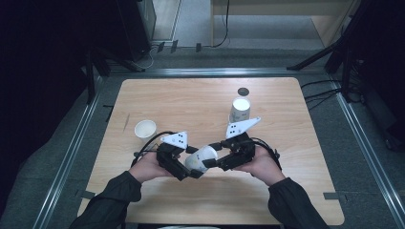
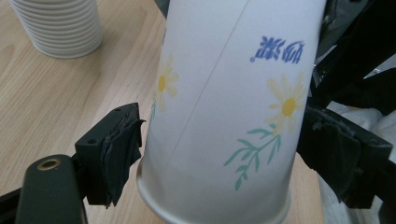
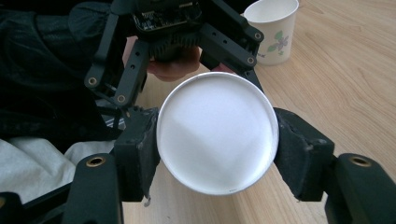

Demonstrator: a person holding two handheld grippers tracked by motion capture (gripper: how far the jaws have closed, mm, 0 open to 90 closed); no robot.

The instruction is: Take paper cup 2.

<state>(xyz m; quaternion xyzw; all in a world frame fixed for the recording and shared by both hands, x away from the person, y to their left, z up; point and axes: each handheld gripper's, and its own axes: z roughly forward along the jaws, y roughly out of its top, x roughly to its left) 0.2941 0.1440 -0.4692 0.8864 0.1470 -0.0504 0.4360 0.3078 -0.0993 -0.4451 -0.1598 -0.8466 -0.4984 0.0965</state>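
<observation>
A white paper cup [image 1: 202,158] with a daisy print lies on its side in the air between both grippers, low over the front middle of the table [image 1: 191,100]. My left gripper [image 1: 190,167] is shut on the cup [image 2: 224,107] near its rolled rim, with a pad [image 2: 119,151] against each side. My right gripper [image 1: 218,160] is shut on the other end, and the cup's flat base [image 3: 217,130] faces its camera between the pads [image 3: 140,144]. The left gripper's black frame [image 3: 187,28] and the hand behind it appear just past the cup.
A tall stack of cups [image 1: 239,110] [image 2: 60,23] stands at the table's back right of centre. A single upright cup [image 1: 145,129] [image 3: 273,28] stands at the left. A small dark disc [image 1: 243,91] lies near the far edge. Metal rails [image 1: 71,152] border the table.
</observation>
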